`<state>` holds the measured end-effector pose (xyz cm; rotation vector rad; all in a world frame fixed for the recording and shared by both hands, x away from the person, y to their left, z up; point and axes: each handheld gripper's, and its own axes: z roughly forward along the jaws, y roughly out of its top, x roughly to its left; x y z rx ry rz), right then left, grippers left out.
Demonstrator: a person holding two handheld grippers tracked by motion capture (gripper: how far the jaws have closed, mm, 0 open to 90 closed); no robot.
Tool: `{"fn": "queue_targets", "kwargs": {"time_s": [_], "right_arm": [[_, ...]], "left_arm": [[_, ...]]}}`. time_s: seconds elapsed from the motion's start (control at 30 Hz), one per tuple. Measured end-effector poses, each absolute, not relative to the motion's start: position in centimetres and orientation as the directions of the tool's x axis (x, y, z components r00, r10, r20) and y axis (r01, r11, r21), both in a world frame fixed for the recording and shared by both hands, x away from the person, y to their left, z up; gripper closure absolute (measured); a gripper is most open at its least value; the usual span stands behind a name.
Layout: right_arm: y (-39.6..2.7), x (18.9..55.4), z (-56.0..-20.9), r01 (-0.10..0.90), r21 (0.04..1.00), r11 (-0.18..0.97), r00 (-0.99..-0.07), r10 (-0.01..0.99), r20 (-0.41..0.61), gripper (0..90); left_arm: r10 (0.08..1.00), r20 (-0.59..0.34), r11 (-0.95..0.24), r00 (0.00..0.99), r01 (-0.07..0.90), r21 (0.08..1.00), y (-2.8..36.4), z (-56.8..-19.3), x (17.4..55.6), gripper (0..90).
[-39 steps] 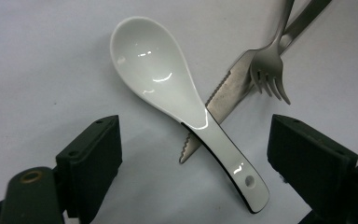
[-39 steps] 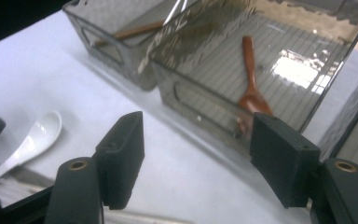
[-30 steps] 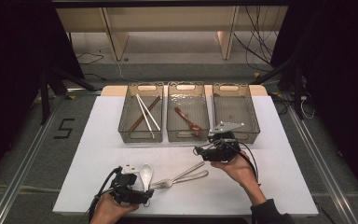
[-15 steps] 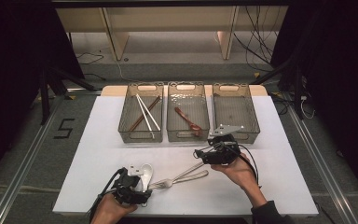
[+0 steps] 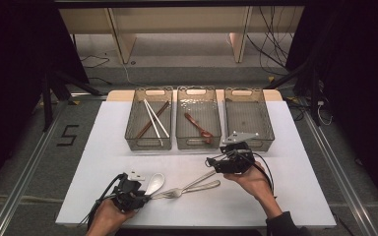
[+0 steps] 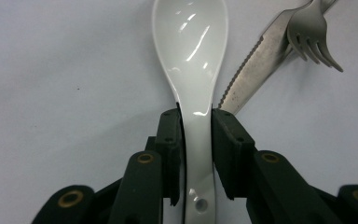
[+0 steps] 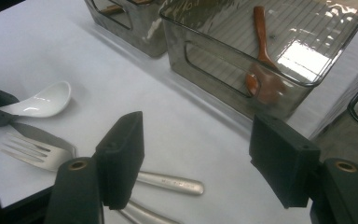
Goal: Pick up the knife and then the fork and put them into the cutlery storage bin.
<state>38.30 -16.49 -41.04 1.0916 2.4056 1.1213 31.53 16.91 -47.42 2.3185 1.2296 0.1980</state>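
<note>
Between my left gripper's (image 6: 196, 121) jaws sits the handle of the white spoon (image 6: 192, 56); those jaws have just been closing, and both pads now press its 2 sides, so I read this as a firm clamp. Its bowl lies ahead of the tips, flat on the white table (image 5: 295, 196); just to the right of the bowl lie a knife (image 6: 251, 70) and a fork (image 6: 312, 37), the knife's toothed edge close beside the spoon's neck. With the grip made, I judge the picking step done and the lift due next; the knife may be dragged along if I rise carelessly.

My right gripper (image 7: 196, 154) hangs with its jaws wide apart and nothing between them; beneath it rest the metal handles, and ahead of it stands the middle bin (image 7: 223, 51) holding a brown spoon (image 7: 261, 70). From above I count 3 bins beyond both tools; the left bin (image 5: 133, 123) holds chopsticks (image 5: 153, 118); the middle one looks the likely home for my spoon.
</note>
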Motion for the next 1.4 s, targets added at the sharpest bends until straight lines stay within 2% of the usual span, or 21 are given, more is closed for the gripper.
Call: {"fn": "queue_targets", "kwargs": {"time_s": [0.2,0.23,0.27,0.3,0.33,0.4,0.6,0.87,1.4], "right_arm": [[-16.5,38.3,-41.1,0.52,0.747,0.415,-0.679,0.731,0.066,36.5],[-16.5,38.2,-41.1,0.519,0.747,0.416,-0.68,0.731,0.065,36.5],[-16.5,38.2,-41.1,0.518,0.747,0.416,-0.679,0.731,0.064,36.5],[-16.5,38.2,-41.1,0.519,0.747,0.415,-0.679,0.732,0.065,36.6],[-16.5,38.3,-41.1,0.518,0.748,0.415,-0.679,0.731,0.066,36.6],[-16.5,38.3,-41.1,0.518,0.748,0.414,-0.679,0.731,0.065,36.6],[-16.6,38.3,-41.1,0.52,0.747,0.414,-0.68,0.73,0.068,36.8],[-16.8,38.2,-41.1,0.521,0.749,0.41,-0.677,0.733,0.07,36.9],[-16.6,36.9,-41.4,0.497,0.758,0.422,-0.707,0.703,0.072,35.6]], "left_arm": [[0.79,-0.14,-0.469,0.596,0.736,0.489,17.3,-47.2,31.8,74.7],[0.778,-0.176,-0.457,0.603,0.736,0.499,17.5,-47.1,31.8,76.8],[0.769,-0.193,-0.454,0.609,0.733,0.506,17.5,-46.8,31.7,84.9],[0.781,-0.131,-0.479,0.611,0.719,0.504,17.2,-46.7,31.6,85.0],[0.785,-0.115,-0.482,0.608,0.717,0.503,17.2,-46.9,31.6,85.0],[0.782,-0.142,-0.472,0.606,0.726,0.499,17.5,-46.8,31.7,85.1],[0.778,-0.136,-0.479,0.614,0.718,0.505,17.6,-46.7,31.7,85.4],[0.766,-0.144,-0.459,0.626,0.69,0.56,18.0,-45.2,32.1,85.7],[0.764,-0.178,-0.36,0.621,0.638,0.681,16.9,-40.8,37.1,85.5]]}}
